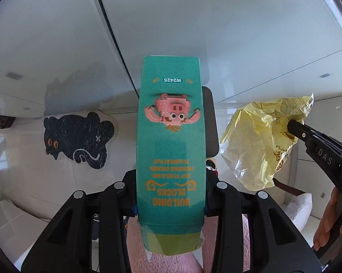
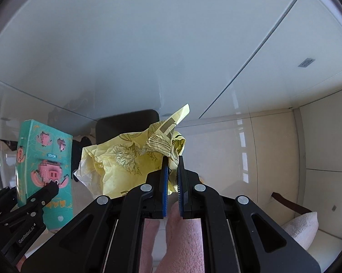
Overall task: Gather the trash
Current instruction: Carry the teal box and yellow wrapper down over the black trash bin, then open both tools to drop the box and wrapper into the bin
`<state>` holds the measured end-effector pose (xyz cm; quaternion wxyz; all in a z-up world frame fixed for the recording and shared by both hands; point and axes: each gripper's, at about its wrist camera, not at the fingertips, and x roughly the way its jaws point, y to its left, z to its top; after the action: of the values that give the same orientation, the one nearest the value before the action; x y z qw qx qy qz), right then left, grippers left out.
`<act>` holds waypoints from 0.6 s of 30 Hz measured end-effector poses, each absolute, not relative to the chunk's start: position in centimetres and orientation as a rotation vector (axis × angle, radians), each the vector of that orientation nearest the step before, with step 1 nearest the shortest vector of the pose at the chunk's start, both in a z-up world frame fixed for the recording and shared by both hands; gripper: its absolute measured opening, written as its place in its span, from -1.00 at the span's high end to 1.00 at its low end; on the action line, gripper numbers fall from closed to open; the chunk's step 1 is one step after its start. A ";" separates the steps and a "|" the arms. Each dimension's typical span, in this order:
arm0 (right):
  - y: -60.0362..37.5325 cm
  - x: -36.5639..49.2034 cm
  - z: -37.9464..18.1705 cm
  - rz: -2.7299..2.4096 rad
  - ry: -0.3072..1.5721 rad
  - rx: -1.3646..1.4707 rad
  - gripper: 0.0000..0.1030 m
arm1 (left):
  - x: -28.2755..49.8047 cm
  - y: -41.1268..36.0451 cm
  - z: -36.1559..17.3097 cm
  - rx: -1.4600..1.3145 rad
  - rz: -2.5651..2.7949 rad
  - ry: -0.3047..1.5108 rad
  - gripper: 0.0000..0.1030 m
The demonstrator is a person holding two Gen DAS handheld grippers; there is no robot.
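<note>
A tall teal "Building Blocks" box [image 1: 171, 141] with a pink pig-crab picture stands lengthwise between the jaws of my left gripper [image 1: 171, 182], which is shut on its lower part. The box hides the fingertips. The right wrist view has the same box [image 2: 46, 159] at the left, with a left finger [image 2: 50, 187] across it. My right gripper [image 2: 171, 159] is shut on a crumpled yellow plastic bag [image 2: 130, 159], which hangs off the fingertips. From the left wrist the yellow bag [image 1: 255, 141] shows at the right, pinched by the right gripper [image 1: 293, 127].
A black rounded object [image 1: 210, 122] stands below, behind the box and bag. A black cat-shaped mat [image 1: 77, 138] lies on the pale tiled floor at the left. White cabinet doors [image 2: 148, 45] fill the upper part of both views. Pink fuzzy fabric [image 2: 182, 238] and a white fuzzy item [image 2: 303, 227] are underneath. A hand [image 1: 330, 223] grips the right handle.
</note>
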<state>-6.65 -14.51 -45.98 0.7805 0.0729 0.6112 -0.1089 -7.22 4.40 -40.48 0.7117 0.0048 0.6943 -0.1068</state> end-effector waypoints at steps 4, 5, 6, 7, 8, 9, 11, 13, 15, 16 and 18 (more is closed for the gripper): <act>-14.5 -5.0 -49.2 -0.255 1.362 0.197 0.84 | -5.9 4.6 -43.9 -0.012 -0.243 1.570 0.29; -14.5 -4.7 -49.9 -0.258 1.367 0.210 0.83 | -5.5 4.2 -44.7 -0.010 -0.247 1.578 0.28; -14.3 -4.3 -50.5 -0.260 1.372 0.213 0.84 | -5.3 4.1 -45.3 -0.013 -0.254 1.585 0.28; -14.2 -3.9 -51.1 -0.262 1.377 0.213 0.83 | -5.0 4.1 -45.9 -0.017 -0.259 1.590 0.27; -14.1 -3.7 -51.7 -0.265 1.383 0.211 0.83 | -4.8 4.0 -46.4 -0.017 -0.260 1.593 0.12; -13.9 -3.3 -52.4 -0.267 1.392 0.208 0.83 | -4.6 4.0 -46.8 -0.023 -0.258 1.591 -0.10; -13.7 -2.9 -53.4 -0.272 1.405 0.205 0.83 | -4.1 3.9 -47.4 -0.029 -0.249 1.585 -0.22; -14.2 -2.2 -54.1 -0.276 1.418 0.215 0.83 | -3.8 3.8 -48.0 -0.037 -0.248 1.585 -0.22; -14.5 -2.1 -54.3 -0.276 1.428 0.232 0.83 | -3.6 4.0 -48.4 -0.039 -0.240 1.587 -0.25; -14.4 -2.0 -54.5 -0.275 1.431 0.242 0.83 | -3.5 4.2 -48.5 -0.040 -0.234 1.587 -0.26; -14.2 -1.7 -55.0 -0.268 1.439 0.255 0.78 | -3.5 4.3 -48.3 -0.039 -0.221 1.587 -0.35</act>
<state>-1.70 -14.22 -55.04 0.7365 0.1159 0.6551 -0.1221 -3.52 4.27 -48.26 0.6959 -0.0175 0.7111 -0.0992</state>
